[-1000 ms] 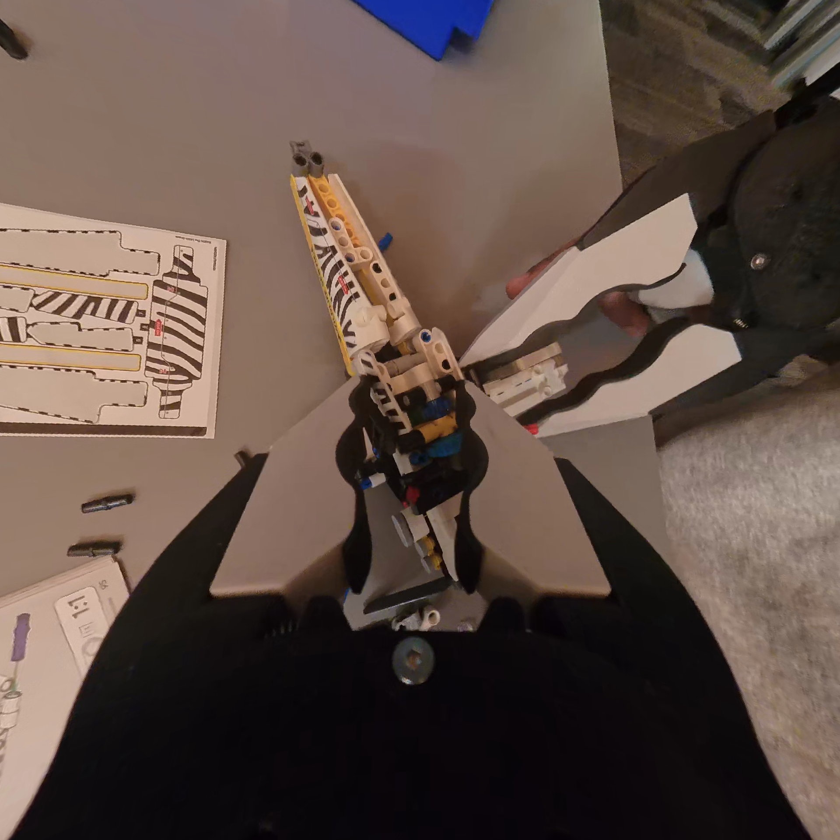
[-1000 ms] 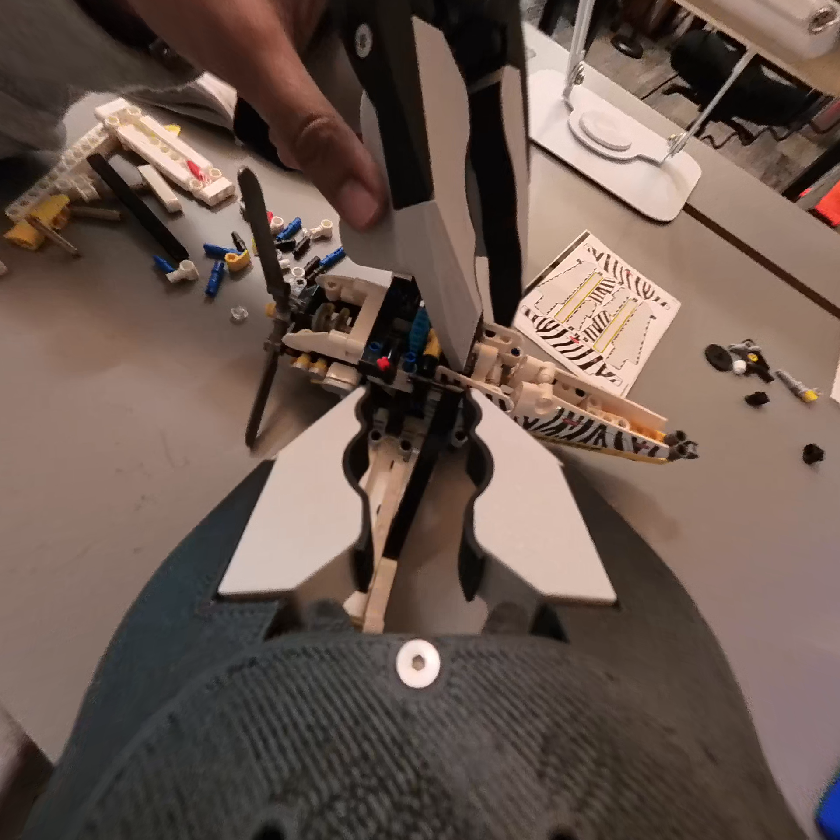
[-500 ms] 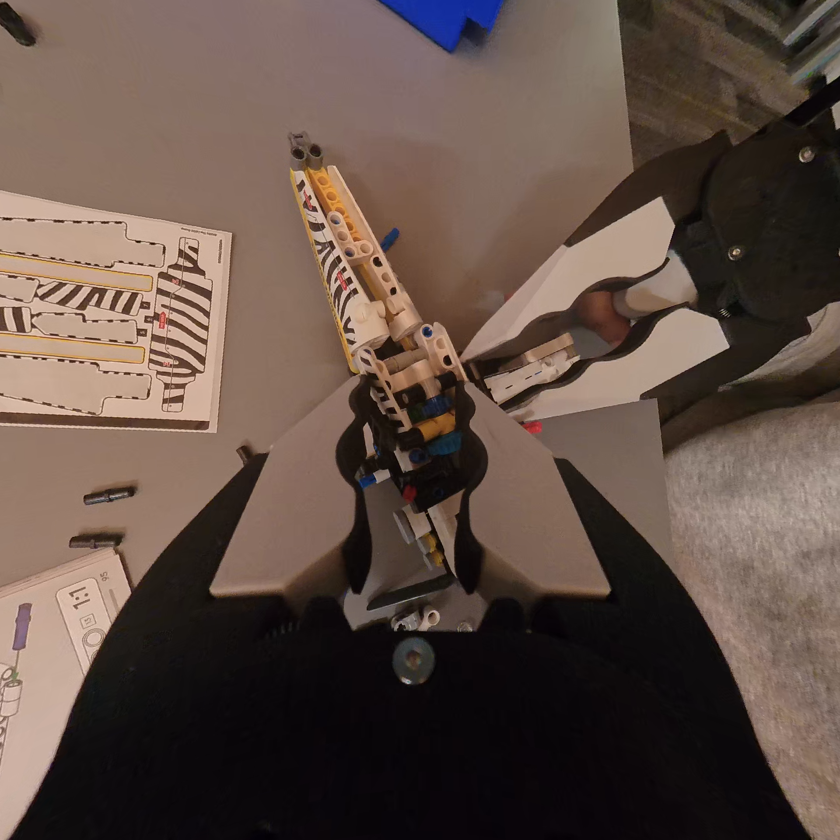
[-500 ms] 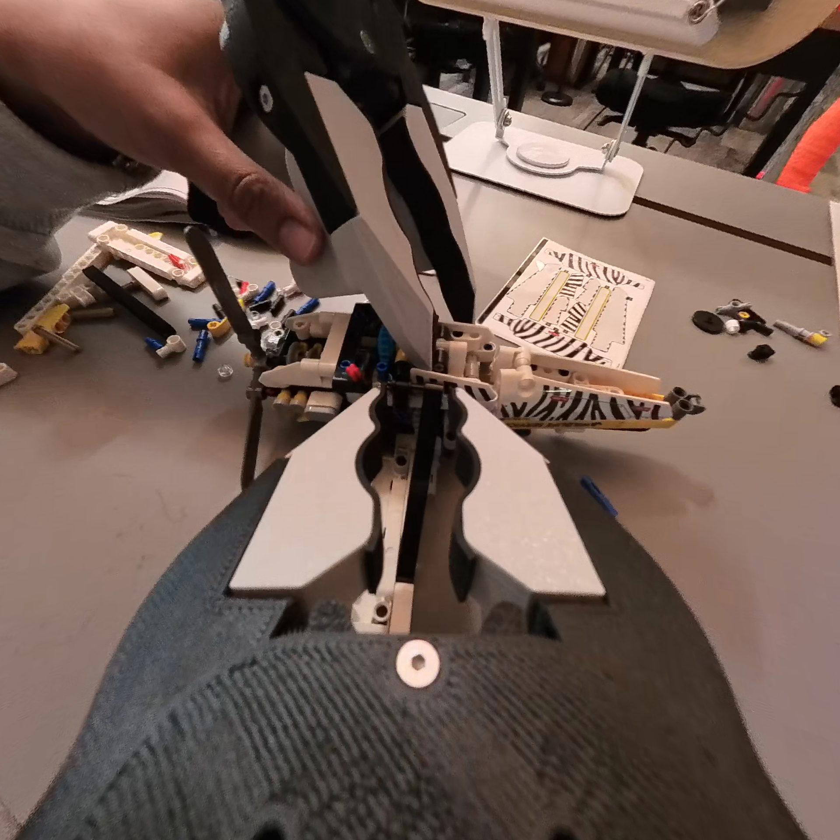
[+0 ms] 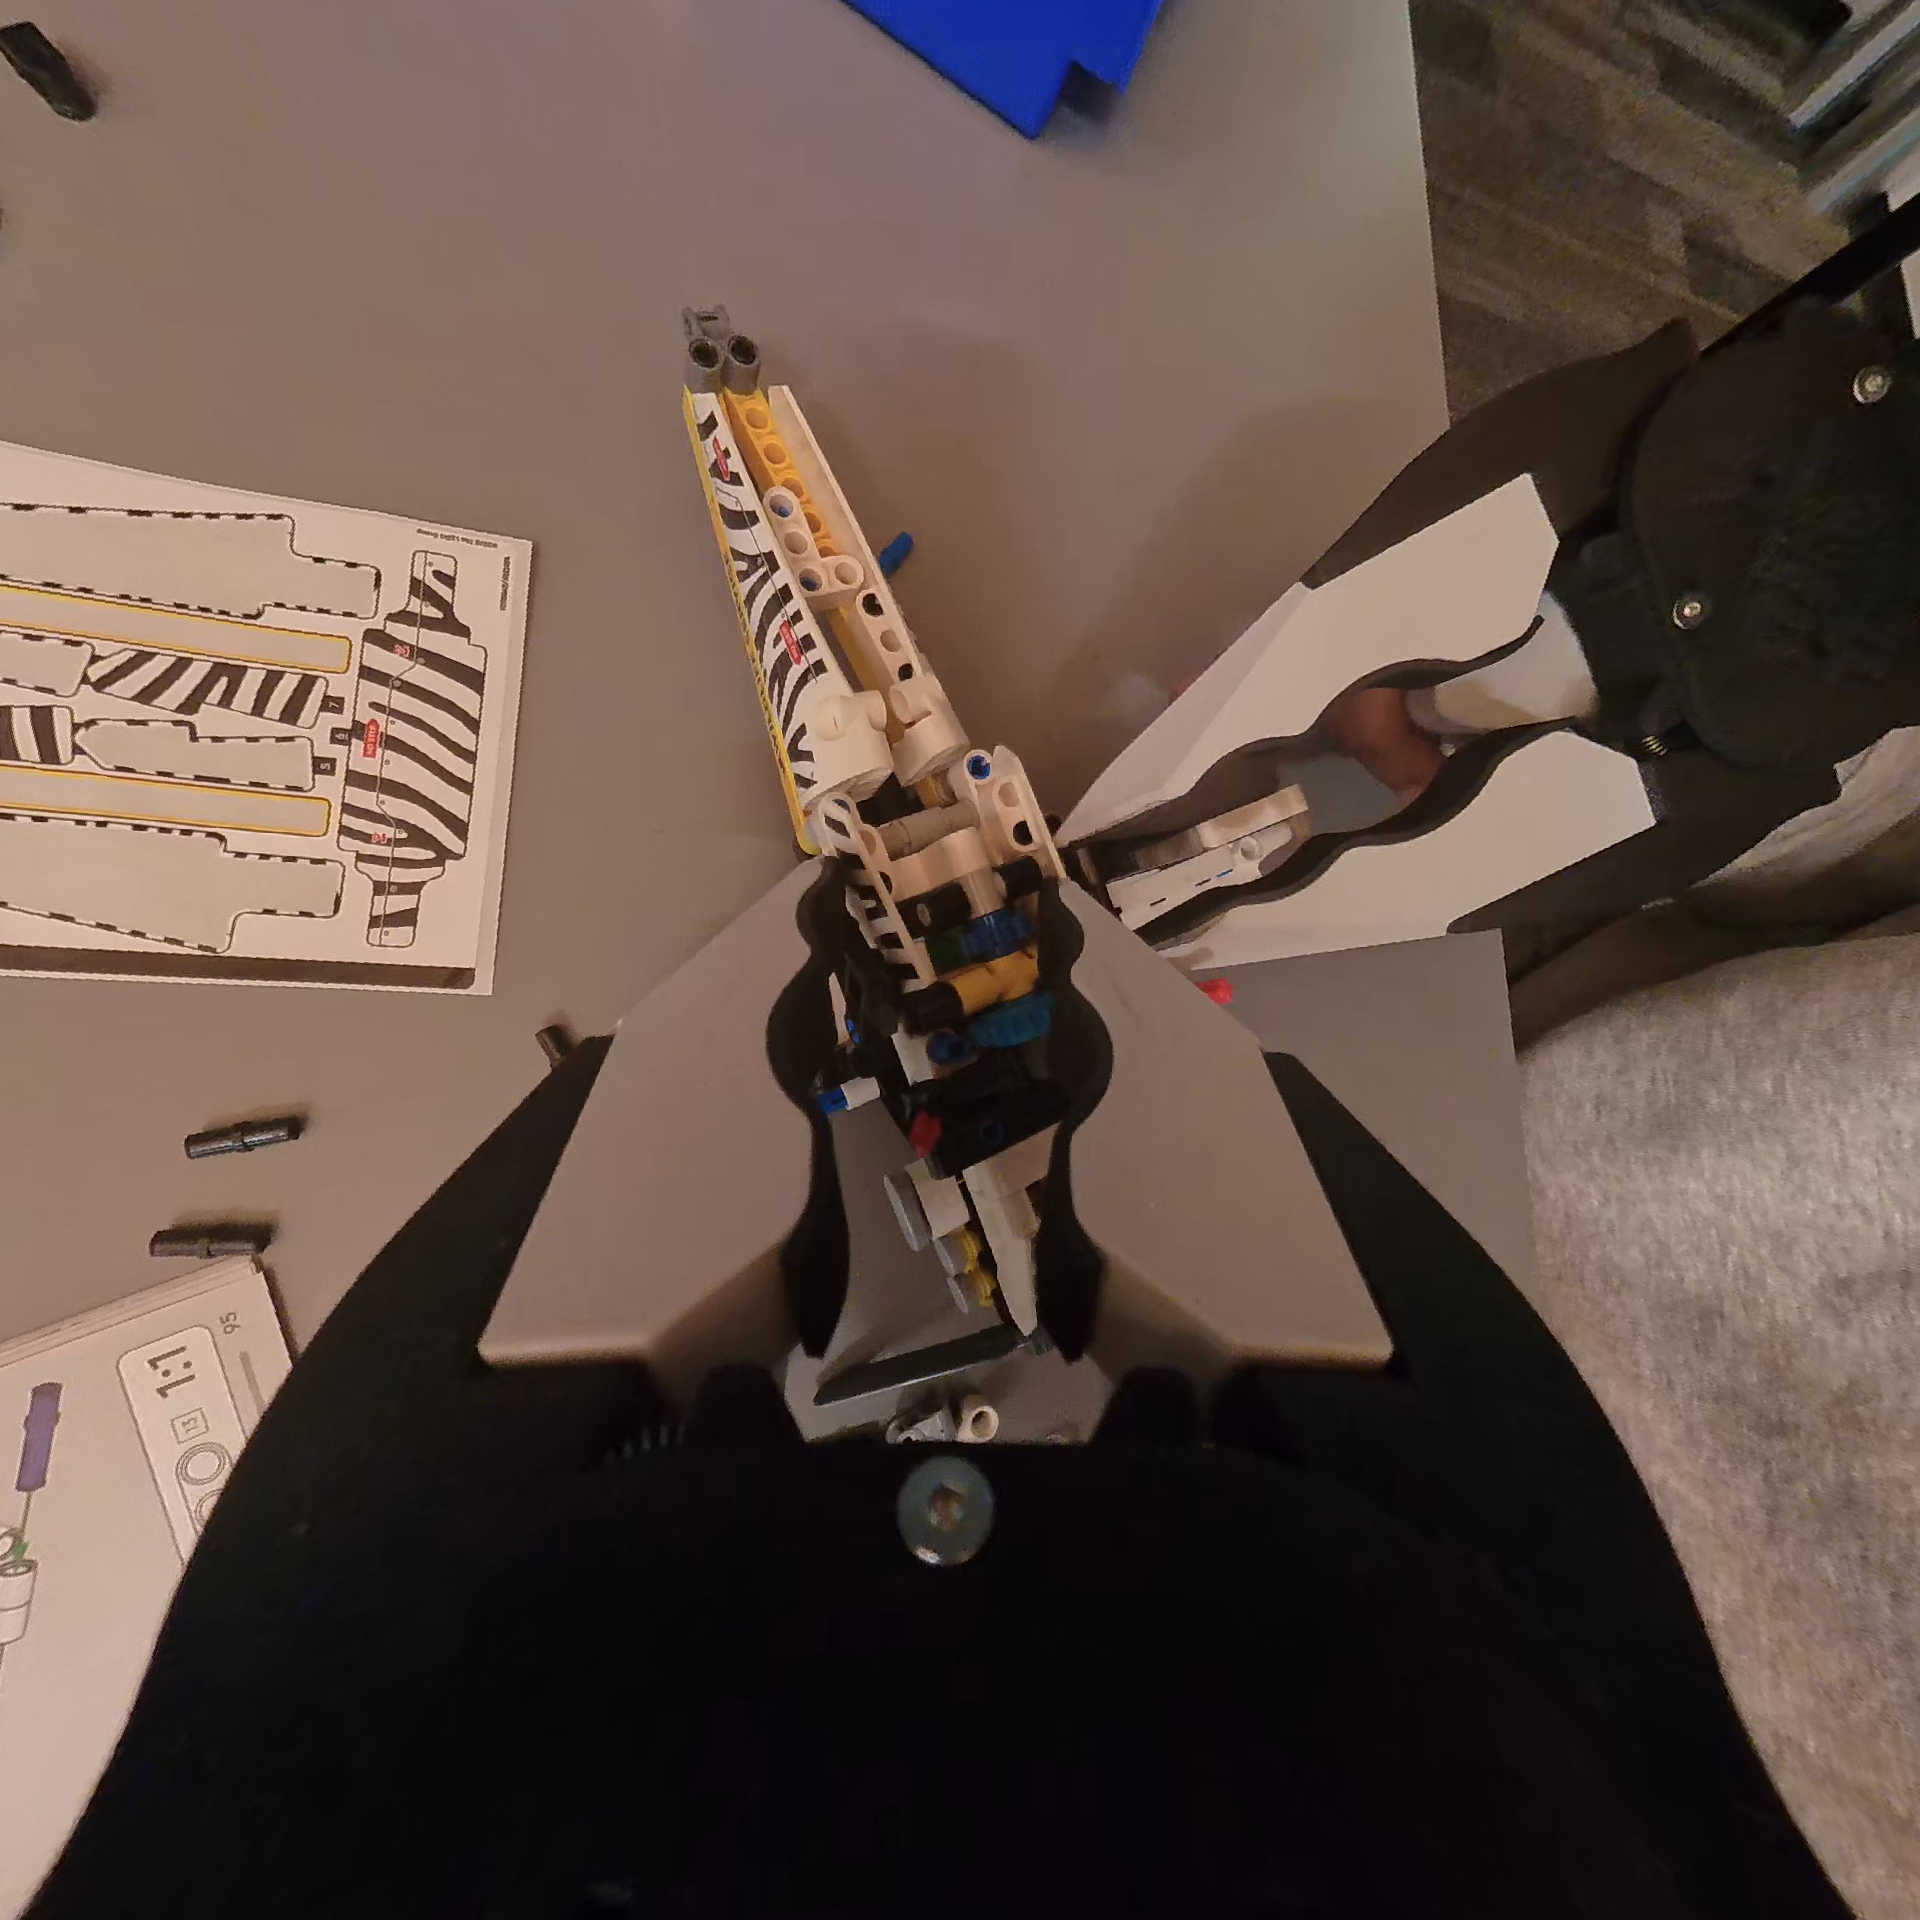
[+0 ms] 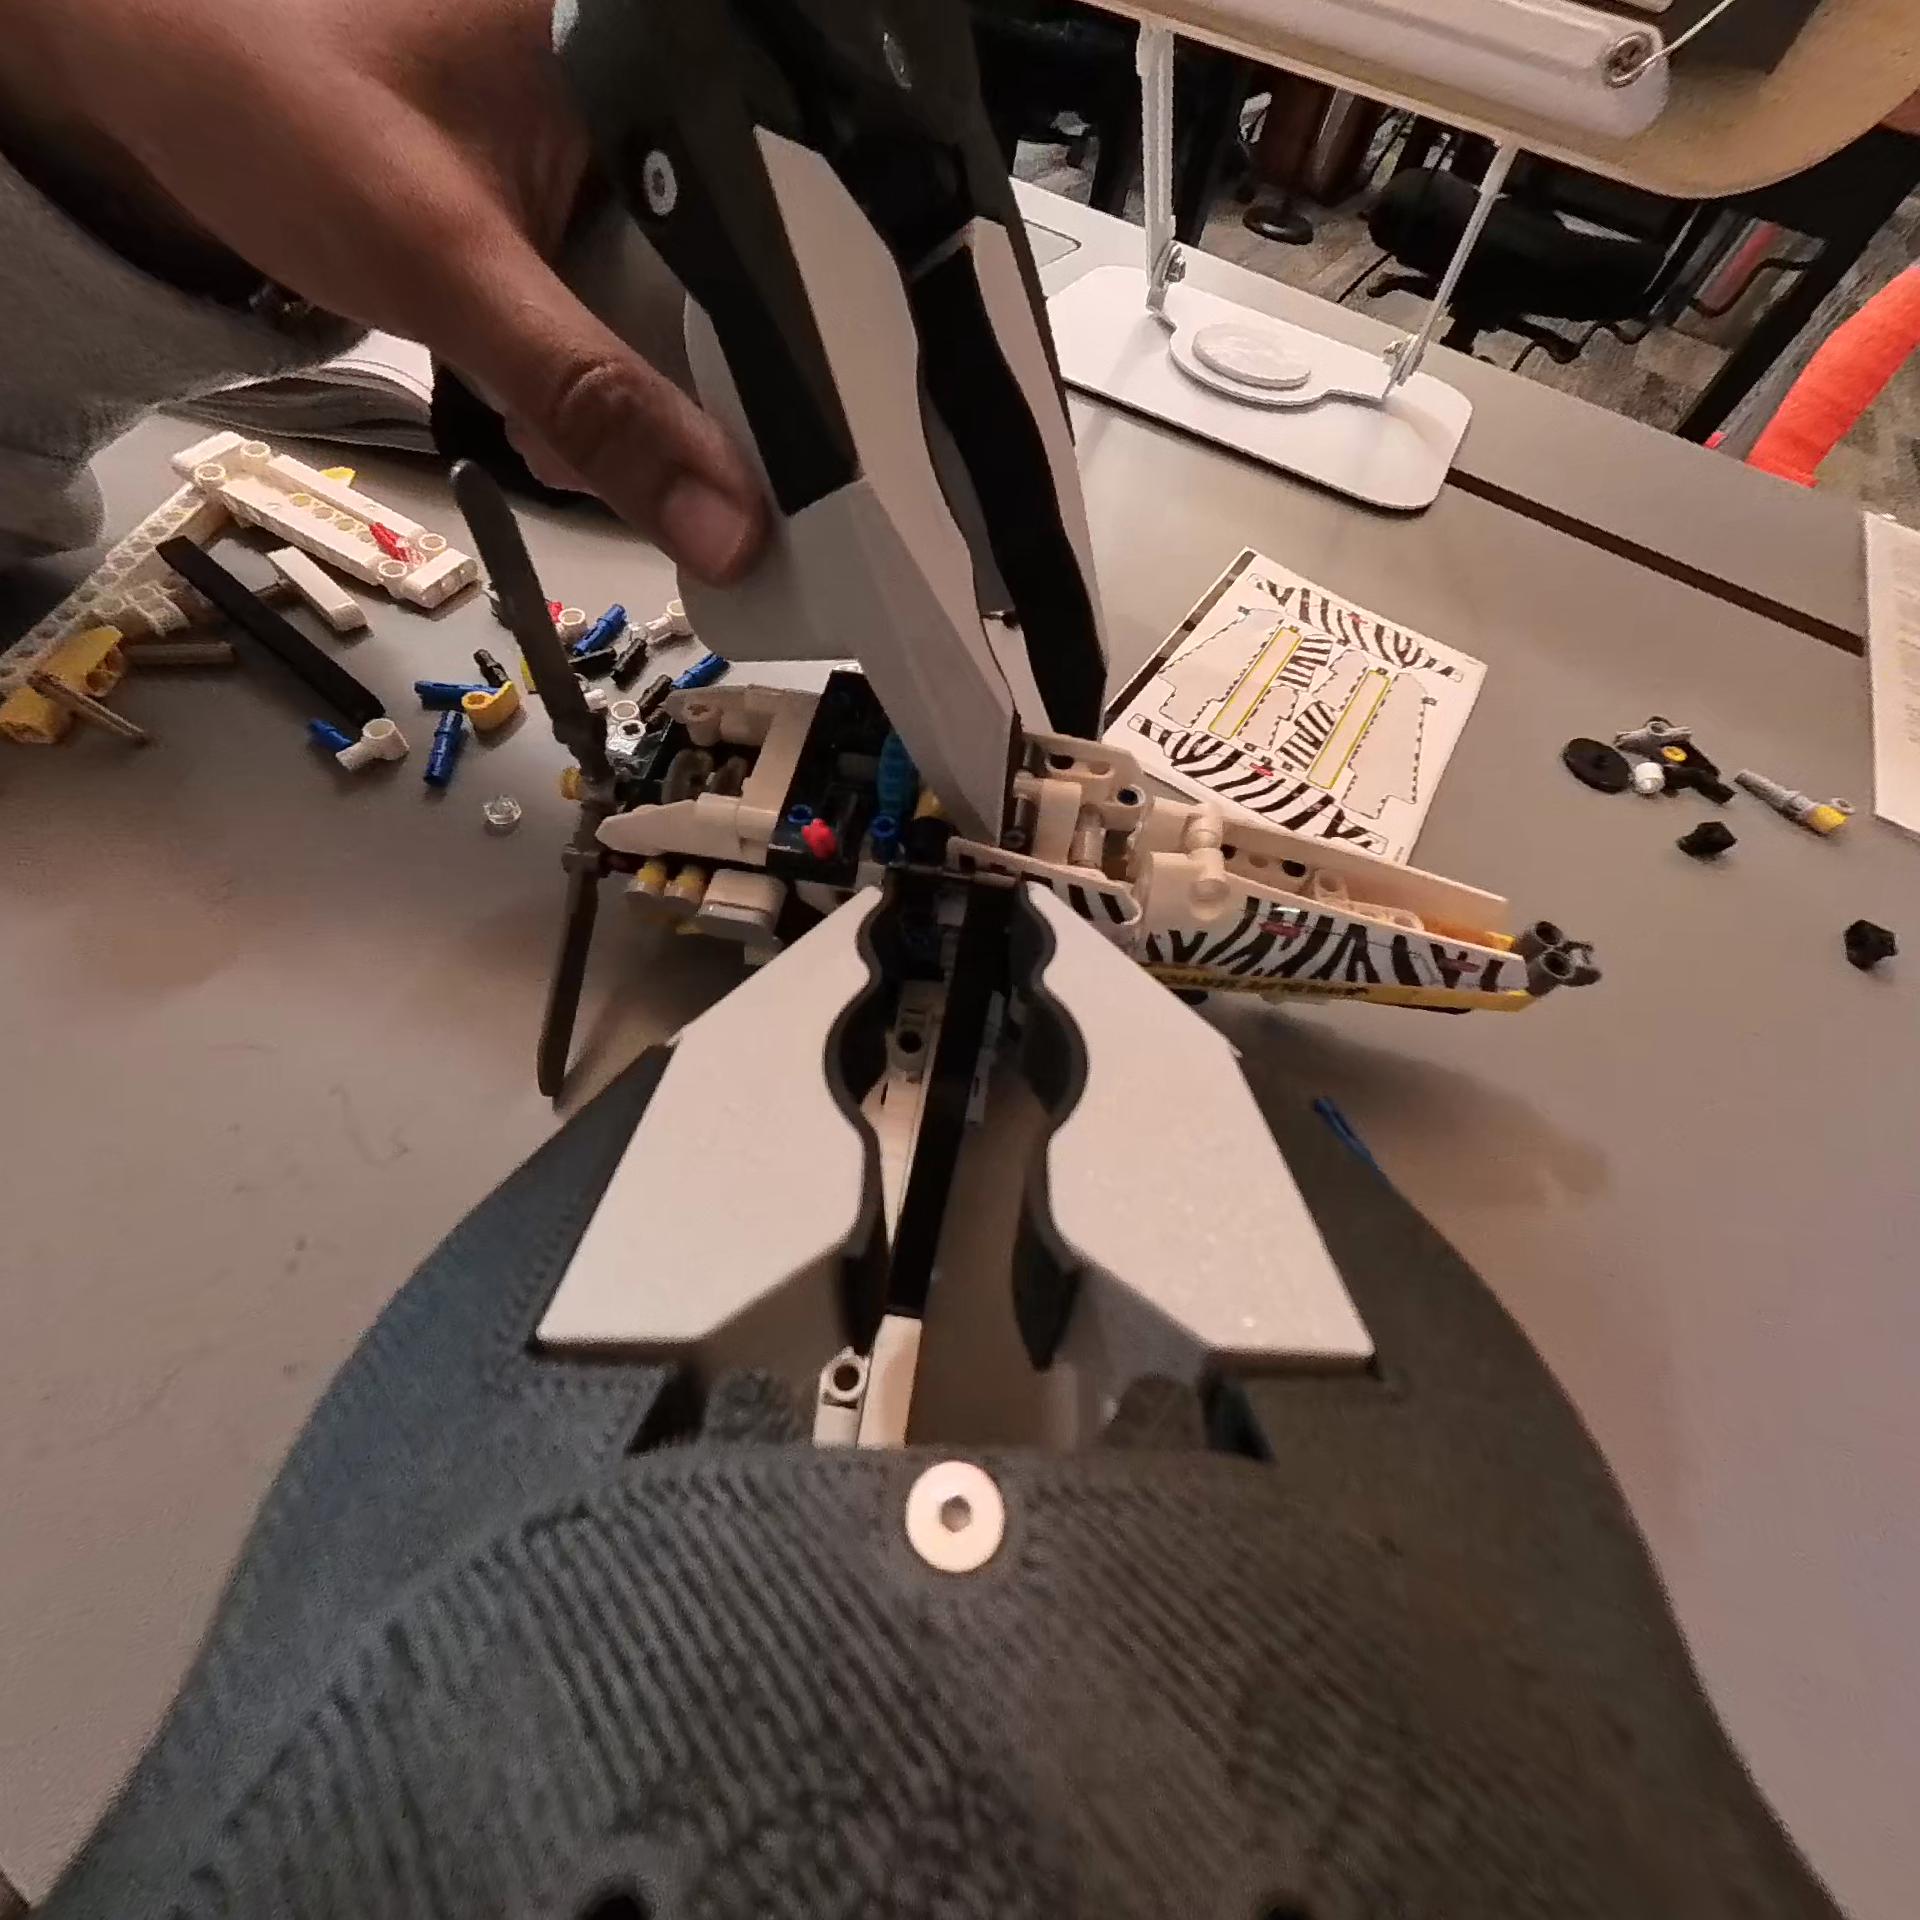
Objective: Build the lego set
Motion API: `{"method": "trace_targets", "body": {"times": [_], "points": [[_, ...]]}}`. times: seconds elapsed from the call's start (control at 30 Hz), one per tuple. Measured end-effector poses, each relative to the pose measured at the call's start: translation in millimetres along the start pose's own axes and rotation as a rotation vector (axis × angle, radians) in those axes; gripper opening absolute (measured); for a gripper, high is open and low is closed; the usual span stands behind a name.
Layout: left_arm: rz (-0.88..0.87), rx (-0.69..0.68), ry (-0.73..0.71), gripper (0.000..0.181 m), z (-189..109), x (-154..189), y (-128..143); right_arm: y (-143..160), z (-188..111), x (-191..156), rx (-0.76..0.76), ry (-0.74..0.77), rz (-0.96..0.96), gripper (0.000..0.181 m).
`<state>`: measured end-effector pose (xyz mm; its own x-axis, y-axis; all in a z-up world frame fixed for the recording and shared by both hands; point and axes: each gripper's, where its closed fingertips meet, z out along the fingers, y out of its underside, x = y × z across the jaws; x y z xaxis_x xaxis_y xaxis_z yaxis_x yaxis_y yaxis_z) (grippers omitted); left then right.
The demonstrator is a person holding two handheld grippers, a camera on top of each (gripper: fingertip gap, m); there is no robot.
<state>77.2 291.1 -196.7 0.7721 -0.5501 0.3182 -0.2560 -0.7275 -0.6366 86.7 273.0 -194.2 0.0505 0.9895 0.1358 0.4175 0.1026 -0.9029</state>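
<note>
My left gripper (image 5: 940,904) is shut on the body of the lego plane model (image 5: 966,997), and the zebra-striped tail boom (image 5: 790,623) points away from me. In the right wrist view the left gripper (image 6: 997,821) comes down from above onto the model (image 6: 790,800), with a hand on it. The black propeller (image 6: 535,644) is at the model's left end. My right gripper (image 6: 951,904) is shut on a white and black wing piece (image 6: 920,1164), whose far end meets the model's side. The right gripper and the wing piece (image 5: 1195,852) also show in the left wrist view.
A zebra sticker sheet (image 5: 239,748) and an instruction booklet (image 5: 104,1455) lie on the grey table (image 5: 520,260), with black pins (image 5: 244,1135) between them. Loose parts (image 6: 468,717), a white wing section (image 6: 322,520) and a lamp base (image 6: 1257,384) sit farther off. The table edge and carpet (image 5: 1714,1351) are on the right. Both grippers' tips are close together, under 4 cm apart.
My right gripper has swung lower and more level with the table, keeping the wing piece against the model's side. The left gripper has kept its hold on the model.
</note>
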Motion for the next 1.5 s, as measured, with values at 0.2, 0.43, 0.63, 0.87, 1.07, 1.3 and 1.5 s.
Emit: {"method": "trace_targets", "body": {"times": [0.2, 0.43, 0.63, 0.87, 1.07, 1.3, 1.5], "points": [[-0.008, 0.0, 0.005, 0.036, -0.3, -1.1, 0.3, -1.1, 0.7, 0.5, 0.016, -0.006, 0.031, 0.02], [-0.003, 0.0, -0.003, 0.036, 0.5, -1.1, 0.0, -7.3, -1.1, 2.6, 0.053, -0.03, 0.104, 0.022], [0.004, -0.001, -0.008, 0.036, 0.7, -0.6, -0.1, -5.9, -1.4, 3.7, 0.029, -0.012, 0.103, 0.025], [0.001, 0.0, -0.008, 0.036, 0.8, -0.7, -0.3, -5.7, -1.1, 2.7, 0.02, -0.021, 0.142, 0.022], [0.003, 0.001, -0.01, 0.035, 0.9, -0.8, -0.5, -5.6, -1.1, 2.5, 0.032, -0.034, 0.143, 0.022], [0.021, 0.0, -0.023, 0.035, 1.3, -0.5, -0.9, -5.8, -1.7, 1.1, 0.05, -0.044, 0.107, 0.022], [0.01, -0.002, -0.011, 0.036, 0.9, -1.4, 0.1, -6.5, -1.1, 1.1, 0.057, -0.049, 0.096, 0.022]]}}
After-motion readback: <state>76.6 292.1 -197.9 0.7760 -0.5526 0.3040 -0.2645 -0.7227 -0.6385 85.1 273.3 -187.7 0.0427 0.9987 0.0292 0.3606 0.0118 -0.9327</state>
